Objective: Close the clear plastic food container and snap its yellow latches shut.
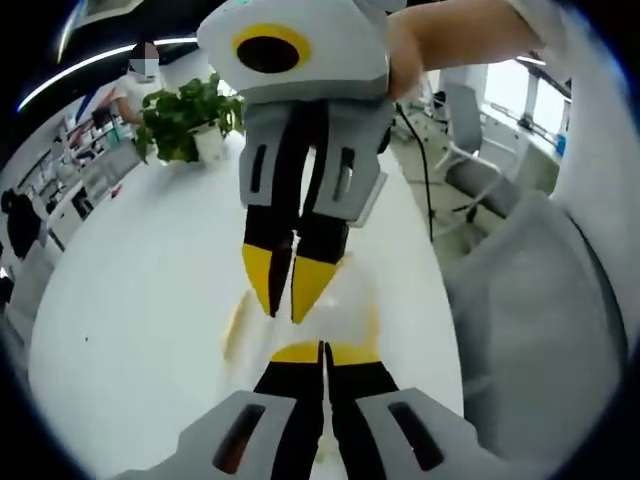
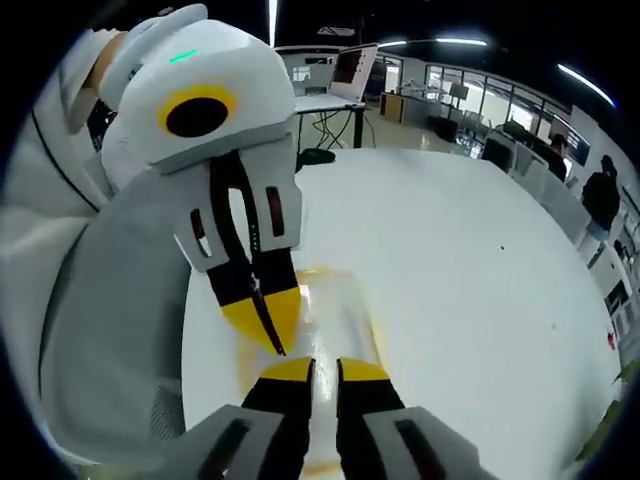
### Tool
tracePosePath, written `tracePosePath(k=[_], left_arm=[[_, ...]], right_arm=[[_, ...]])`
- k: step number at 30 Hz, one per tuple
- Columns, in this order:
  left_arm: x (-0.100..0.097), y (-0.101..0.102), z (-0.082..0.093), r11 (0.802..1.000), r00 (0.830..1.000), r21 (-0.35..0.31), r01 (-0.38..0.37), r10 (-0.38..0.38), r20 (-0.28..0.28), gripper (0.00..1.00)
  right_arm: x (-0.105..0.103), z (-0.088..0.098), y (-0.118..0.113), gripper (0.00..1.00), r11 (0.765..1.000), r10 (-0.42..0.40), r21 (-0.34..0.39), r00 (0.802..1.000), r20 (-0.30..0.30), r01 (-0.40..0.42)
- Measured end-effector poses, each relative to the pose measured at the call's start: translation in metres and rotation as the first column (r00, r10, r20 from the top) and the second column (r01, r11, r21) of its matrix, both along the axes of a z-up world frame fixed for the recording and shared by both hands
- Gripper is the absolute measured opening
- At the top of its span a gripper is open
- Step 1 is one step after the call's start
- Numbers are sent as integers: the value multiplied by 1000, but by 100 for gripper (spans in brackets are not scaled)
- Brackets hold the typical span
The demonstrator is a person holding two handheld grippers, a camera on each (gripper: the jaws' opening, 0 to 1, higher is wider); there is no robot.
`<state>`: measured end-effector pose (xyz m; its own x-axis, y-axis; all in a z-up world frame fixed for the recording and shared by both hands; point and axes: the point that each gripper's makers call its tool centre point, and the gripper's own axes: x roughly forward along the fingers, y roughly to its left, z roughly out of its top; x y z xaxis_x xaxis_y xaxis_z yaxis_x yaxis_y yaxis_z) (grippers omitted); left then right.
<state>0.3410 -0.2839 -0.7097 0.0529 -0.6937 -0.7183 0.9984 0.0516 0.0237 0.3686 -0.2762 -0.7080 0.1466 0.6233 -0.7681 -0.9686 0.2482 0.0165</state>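
Left gripper view showed the left gripper (image 1: 323,352) rising from six o'clock with its yellow-tipped jaws pressed together, nothing between them. Just beyond its tips lay the clear plastic food container (image 1: 345,305) on the white table (image 1: 140,300), a yellow latch (image 1: 236,322) faintly visible on its side at about nine o'clock of the box. The right gripper (image 1: 291,300) came down from twelve o'clock, its jaws slightly parted and its tips at the container's top; whether they touched it I could not tell. A potted plant (image 1: 185,120) stood on the table at about eleven o'clock, and a grey chair (image 1: 540,320) sat beside the table at three o'clock.

Right gripper view had the right gripper (image 2: 325,368) at six o'clock, jaws a little apart and empty, hovering over the container (image 2: 335,320). The left gripper (image 2: 266,322) reached in from ten o'clock, jaws closed together, tips at the container's near edge.
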Motion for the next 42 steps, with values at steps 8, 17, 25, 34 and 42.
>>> tracePosePath(k=[8, 17, 25, 34, 42], left_arm=[[-8, -3, -6, 1000, 1000, 3, 30, -30, -7, 0], [-12, -1, -7, 999, 999, -1, 32, -32, -8, 0], [-23, -5, -10, 998, 998, -1, 63, -63, 0, 0], [-22, -2, -10, 997, 996, 14, 80, -80, 37, 9], [-25, 0, -14, 995, 994, 49, 86, -89, 58, 21]], right_arm=[[8, -4, 4, 4, 999, 32, -16, 999, 17, -32], [14, -11, 4, 6, 998, 40, -48, 999, 15, -40], [21, -13, 2, 16, 997, 33, -65, 999, 5, -33], [27, -16, -2, 23, 995, 43, -94, 999, -12, -44], [26, -20, 1, 30, 985, 111, -123, 991, -70, -119]])
